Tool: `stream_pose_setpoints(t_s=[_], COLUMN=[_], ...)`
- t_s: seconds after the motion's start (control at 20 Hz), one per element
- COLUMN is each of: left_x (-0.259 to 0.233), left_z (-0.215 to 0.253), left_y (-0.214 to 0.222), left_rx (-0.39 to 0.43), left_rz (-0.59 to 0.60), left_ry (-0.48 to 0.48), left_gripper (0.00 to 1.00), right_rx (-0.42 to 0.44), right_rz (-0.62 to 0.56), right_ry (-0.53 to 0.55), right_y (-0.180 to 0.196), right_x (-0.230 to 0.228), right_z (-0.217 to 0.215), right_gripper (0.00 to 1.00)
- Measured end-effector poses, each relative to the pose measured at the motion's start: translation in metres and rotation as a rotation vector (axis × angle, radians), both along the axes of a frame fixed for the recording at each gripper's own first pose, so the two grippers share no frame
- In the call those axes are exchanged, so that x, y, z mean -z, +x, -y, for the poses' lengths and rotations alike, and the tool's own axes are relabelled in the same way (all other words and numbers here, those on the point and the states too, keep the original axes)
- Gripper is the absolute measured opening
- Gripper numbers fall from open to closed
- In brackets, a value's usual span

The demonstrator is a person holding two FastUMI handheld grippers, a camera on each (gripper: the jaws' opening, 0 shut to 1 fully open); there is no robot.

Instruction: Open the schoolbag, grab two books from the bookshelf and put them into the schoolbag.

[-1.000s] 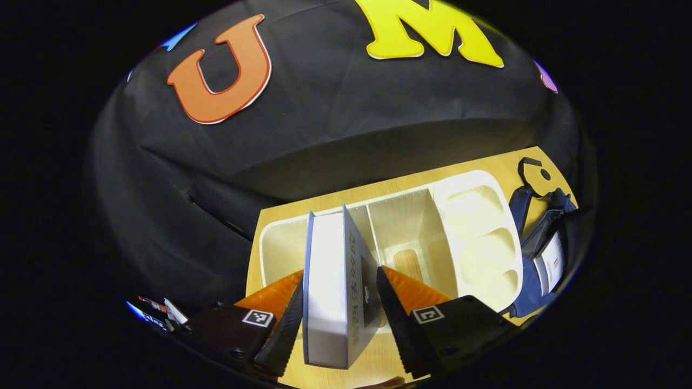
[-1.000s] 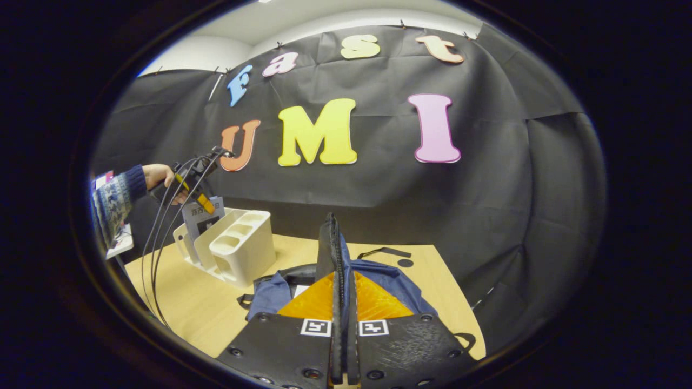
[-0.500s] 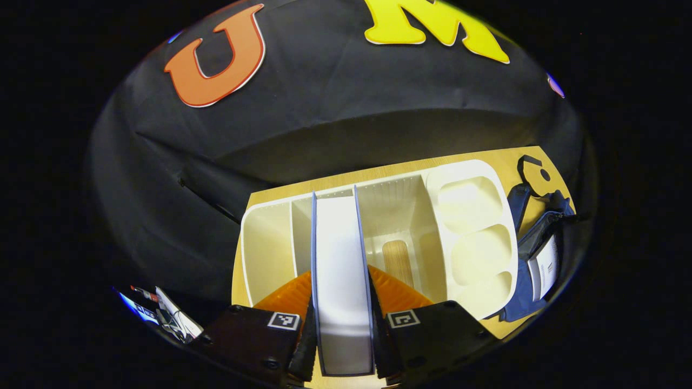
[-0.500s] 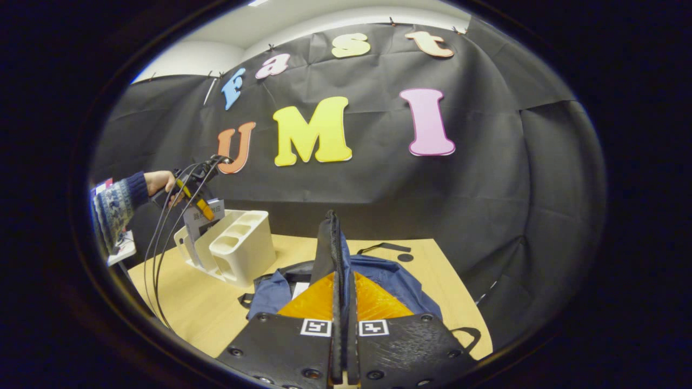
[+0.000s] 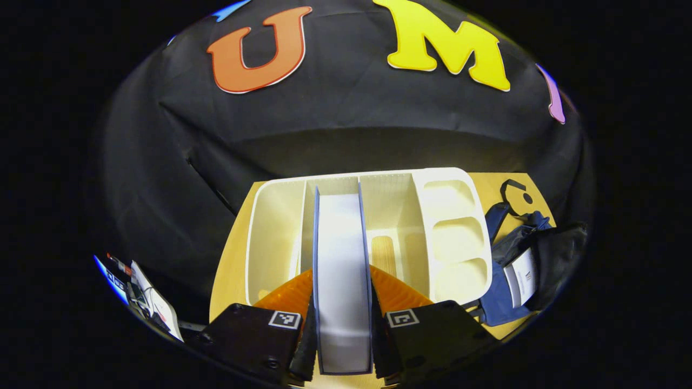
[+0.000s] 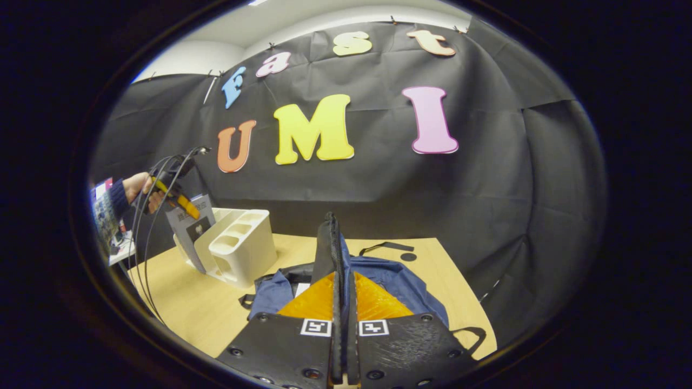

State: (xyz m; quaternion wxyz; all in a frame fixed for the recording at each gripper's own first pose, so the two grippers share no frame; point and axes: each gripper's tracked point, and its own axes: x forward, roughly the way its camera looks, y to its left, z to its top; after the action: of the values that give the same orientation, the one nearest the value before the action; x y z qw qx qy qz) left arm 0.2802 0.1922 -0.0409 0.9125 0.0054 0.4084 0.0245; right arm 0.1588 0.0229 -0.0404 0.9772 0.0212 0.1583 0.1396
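Left gripper point(image 5: 341, 346) is clamping the book point(image 5: 342, 281) at lower centre, in the bookshelf point(image 5: 275, 227); lift straight. Right gripper point(image 6: 344, 346) is pinching the schoolbag point(image 6: 331, 243) flap open.

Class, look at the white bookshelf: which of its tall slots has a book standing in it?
The middle tall slot of the bookshelf, where the left gripper clamps the book; the tall slots on either side look bare.

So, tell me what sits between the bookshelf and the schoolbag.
Only bare wooden table separates the bookshelf from the schoolbag, per the right gripper view.
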Motion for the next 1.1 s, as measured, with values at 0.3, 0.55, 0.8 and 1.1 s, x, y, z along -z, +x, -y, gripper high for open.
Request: stream_pose_setpoints(t_s=[0.3,0.55,0.8,1.1], left_x=[-0.015,-0.014,-0.015,-0.002], left_z=[-0.015,-0.025,-0.017,0.010], left_y=[-0.060,-0.108,-0.154,-0.184], left_rx=[-0.020,-0.054,-0.057,-0.023], left_rz=[0.114,0.183,0.245,0.259], left_ry=[-0.071,-0.162,-0.334,-0.563], left_gripper=[0.43,0.47,0.43,0.43], right_rx=[0.024,0.060,0.072,0.097], right_rz=[-0.002,-0.009,-0.006,-0.017], right_ry=[-0.045,-0.065,-0.097,-0.139], right_y=[0.004,0.006,0.004,0.007], right_x=[0.006,0.010,0.008,0.010], right_z=[0.000,0.002,-0.010,-0.023], right_gripper=[0.04,0.04,0.04,0.04])
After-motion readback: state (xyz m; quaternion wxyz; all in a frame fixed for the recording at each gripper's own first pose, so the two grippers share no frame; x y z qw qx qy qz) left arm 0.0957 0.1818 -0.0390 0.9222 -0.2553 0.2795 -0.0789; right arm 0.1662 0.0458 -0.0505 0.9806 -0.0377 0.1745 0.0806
